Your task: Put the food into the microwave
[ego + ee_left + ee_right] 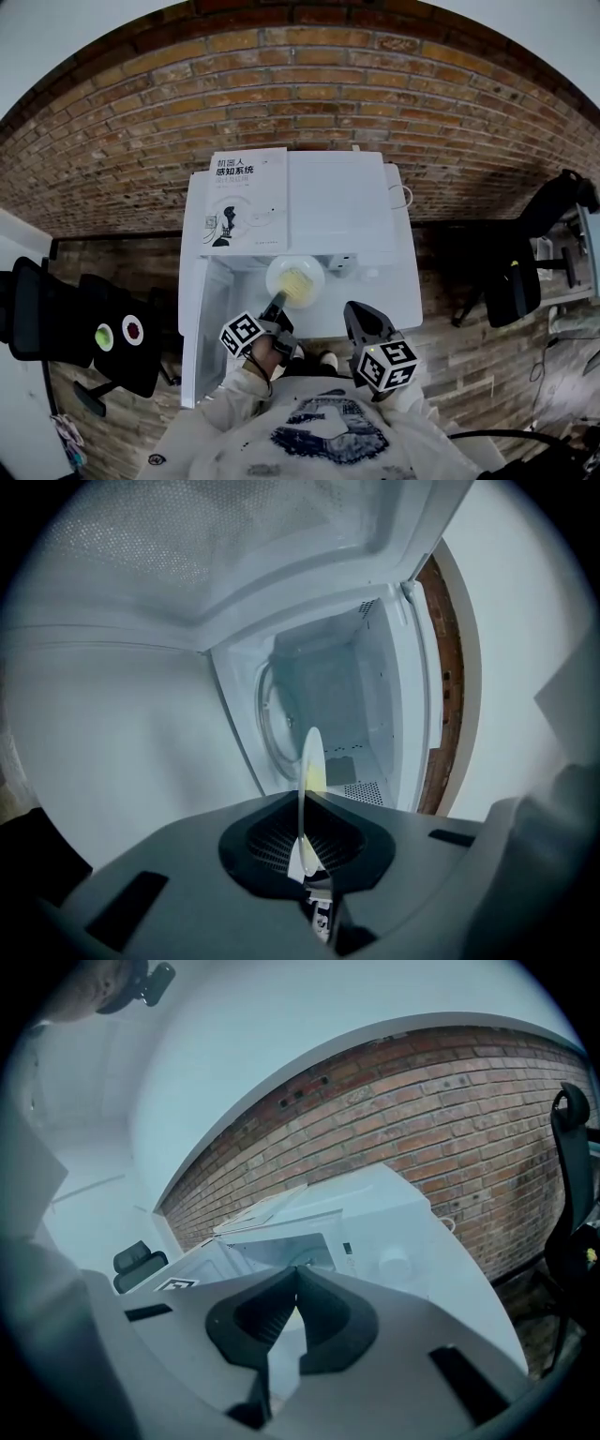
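Observation:
A white plate (295, 278) with yellow food sits just at the mouth of the white microwave (352, 202), whose door (194, 319) swings open to the left. My left gripper (278, 302) is shut on the plate's near rim. In the left gripper view the plate (309, 761) shows edge-on between the jaws of that gripper (305, 803), with the empty cavity (342, 705) and its turntable (270, 714) straight ahead. My right gripper (354, 314) hangs shut and empty to the right of the plate; its own view shows this gripper (297, 1274) with jaws touching, facing the microwave (384, 1213).
A book (246, 197) lies on the microwave's top at the left. A brick wall (309, 84) stands behind. Black chairs stand at the left (112, 337) and at the right (525, 262). The open door (122, 733) bounds the left side of the cavity.

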Demonstrator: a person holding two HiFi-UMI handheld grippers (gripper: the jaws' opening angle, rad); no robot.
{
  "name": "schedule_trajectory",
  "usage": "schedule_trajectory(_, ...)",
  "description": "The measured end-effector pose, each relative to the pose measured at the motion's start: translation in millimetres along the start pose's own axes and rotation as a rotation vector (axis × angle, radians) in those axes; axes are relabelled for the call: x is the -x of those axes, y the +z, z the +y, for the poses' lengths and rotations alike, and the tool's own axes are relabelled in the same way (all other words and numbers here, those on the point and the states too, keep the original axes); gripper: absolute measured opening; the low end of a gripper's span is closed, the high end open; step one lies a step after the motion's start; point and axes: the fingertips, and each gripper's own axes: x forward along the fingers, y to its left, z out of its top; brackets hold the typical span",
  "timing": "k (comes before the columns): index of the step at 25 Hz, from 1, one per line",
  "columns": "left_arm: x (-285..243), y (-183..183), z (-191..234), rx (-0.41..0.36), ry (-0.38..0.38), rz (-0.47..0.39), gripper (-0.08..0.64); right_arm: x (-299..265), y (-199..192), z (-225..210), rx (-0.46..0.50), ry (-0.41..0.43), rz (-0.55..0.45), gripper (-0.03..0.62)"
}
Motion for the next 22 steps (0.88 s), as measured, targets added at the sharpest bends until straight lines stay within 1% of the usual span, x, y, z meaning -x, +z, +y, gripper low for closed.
schedule_trajectory(10,-26,19,7,0.029,0.009,-0.014,0.017,-17,4,1,0.002,0.009,0.011,0.014)
schedule_trajectory(14,-34,20,9,0.042,0.008,-0.016,0.017,-19,-1,3,0.001,0.012,0.03,0.014)
schedule_trajectory(22,-47,31,18,0.093,0.014,-0.063,0.017,-22,-7,2,-0.01,0.006,0.05,0.014)
